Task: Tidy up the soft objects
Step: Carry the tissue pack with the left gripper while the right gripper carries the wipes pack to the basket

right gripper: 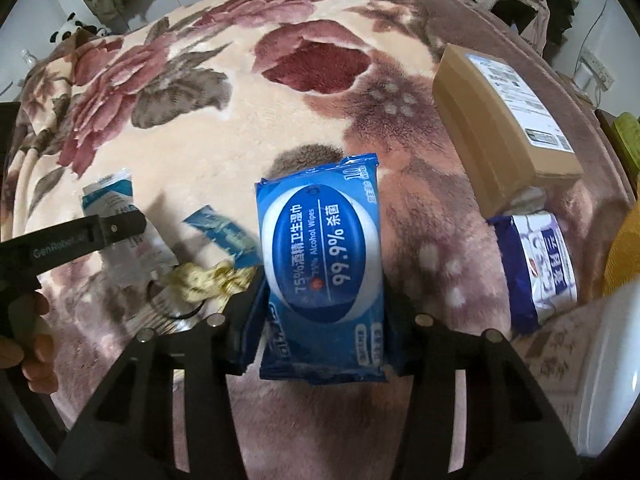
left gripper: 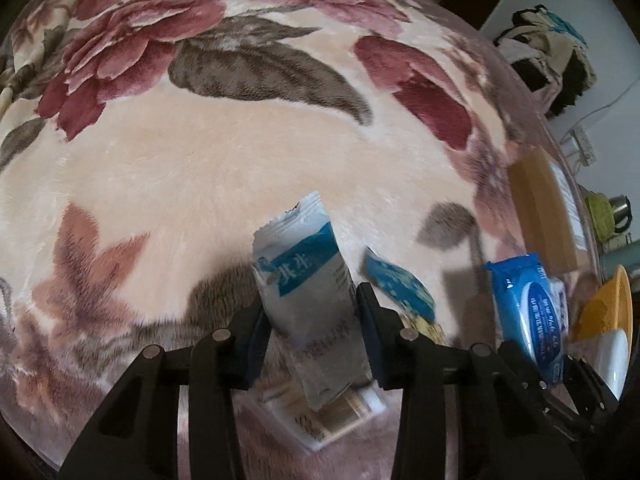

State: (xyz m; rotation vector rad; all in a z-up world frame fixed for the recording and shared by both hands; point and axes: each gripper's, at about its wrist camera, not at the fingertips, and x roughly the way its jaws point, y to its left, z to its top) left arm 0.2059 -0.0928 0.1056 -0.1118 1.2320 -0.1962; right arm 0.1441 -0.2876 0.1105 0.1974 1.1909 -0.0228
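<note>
My left gripper (left gripper: pixel 310 312) is shut on a white and teal sachet (left gripper: pixel 308 276), held clear above the floral blanket (left gripper: pixel 200 168). My right gripper (right gripper: pixel 322 312) is shut on a blue pack of alcohol wipes (right gripper: pixel 320 264), its printed face toward the camera. That wipes pack (left gripper: pixel 524 312) also shows at the right of the left wrist view. In the right wrist view the left gripper (right gripper: pixel 120 226) with its sachet (right gripper: pixel 116 204) sits at the left, a hand (right gripper: pixel 32 340) below it. A small blue packet (left gripper: pixel 400 284) lies between the two grippers.
A white box (left gripper: pixel 320 416) lies under the left gripper. A brown cardboard parcel (right gripper: pixel 504 128) rests at the right of the blanket, with a blue and white tissue pack (right gripper: pixel 540 268) beside it. A crumpled gold wrapper (right gripper: pixel 204 280) lies near the small blue packet (right gripper: pixel 224 236). Clothes (left gripper: pixel 548 52) pile beyond the bed.
</note>
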